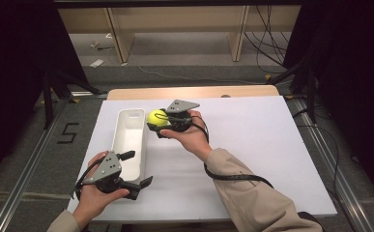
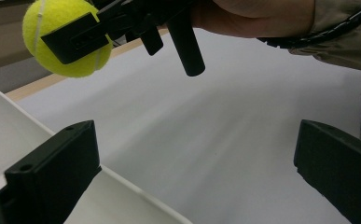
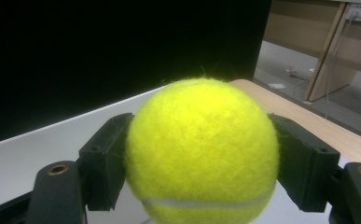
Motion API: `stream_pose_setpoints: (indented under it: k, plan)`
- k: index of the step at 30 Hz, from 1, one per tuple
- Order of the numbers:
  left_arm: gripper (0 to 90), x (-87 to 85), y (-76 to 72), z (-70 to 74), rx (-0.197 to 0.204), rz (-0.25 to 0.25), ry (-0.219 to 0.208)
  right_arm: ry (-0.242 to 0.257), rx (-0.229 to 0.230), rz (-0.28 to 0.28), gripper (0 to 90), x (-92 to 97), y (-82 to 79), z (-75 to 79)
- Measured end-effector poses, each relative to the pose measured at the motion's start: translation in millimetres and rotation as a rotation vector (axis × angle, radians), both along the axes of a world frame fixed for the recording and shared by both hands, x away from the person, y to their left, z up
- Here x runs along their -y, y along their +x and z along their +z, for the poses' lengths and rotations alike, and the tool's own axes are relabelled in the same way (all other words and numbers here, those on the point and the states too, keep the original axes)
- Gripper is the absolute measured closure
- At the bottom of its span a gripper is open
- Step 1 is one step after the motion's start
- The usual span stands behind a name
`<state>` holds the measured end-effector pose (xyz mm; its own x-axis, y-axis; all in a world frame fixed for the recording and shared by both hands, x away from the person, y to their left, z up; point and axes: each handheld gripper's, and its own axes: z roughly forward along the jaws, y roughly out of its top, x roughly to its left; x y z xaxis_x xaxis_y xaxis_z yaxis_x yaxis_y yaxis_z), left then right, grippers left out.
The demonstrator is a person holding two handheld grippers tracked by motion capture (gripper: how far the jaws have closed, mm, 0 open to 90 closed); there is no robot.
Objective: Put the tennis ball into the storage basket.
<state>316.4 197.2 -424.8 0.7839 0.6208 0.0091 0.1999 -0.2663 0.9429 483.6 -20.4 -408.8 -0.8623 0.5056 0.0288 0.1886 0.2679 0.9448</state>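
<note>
Room: we see a dark space around the bench, with pale wooden furniture legs at 12 o'clock and loose cables on the grey floor at 1 o'clock.
Bench (image 1: 252, 145): we see a white sheet over it, with a wooden edge showing along its far side.
Tray (image 1: 129, 145): a long white tray lies at 9 o'clock from the bench's middle, its long side running away from us.
Right gripper (image 1: 157, 120): we hold it above the bench, just beside the tray's far end at its 3 o'clock side; its fingers (image 3: 104, 161) press on both sides of the ball.
Left gripper (image 1: 135, 168): we hold it at 7 o'clock, at the tray's near end; its fingers (image 2: 52, 175) stand wide apart and grip nothing.
Tennis ball (image 3: 201, 151): yellow, clamped in the right gripper, off the bench, close to the tray's far rim.
</note>
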Motion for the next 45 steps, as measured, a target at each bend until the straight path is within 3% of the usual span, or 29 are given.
stream_pose_setpoints:
  k: [45]
  plan:
    - [0.0, -0.4, -0.5, 0.3, 0.001, -0.001, 0.005, -0.006, -0.01, 0.019, 27.3, -17.8, 3.8, -1.3]
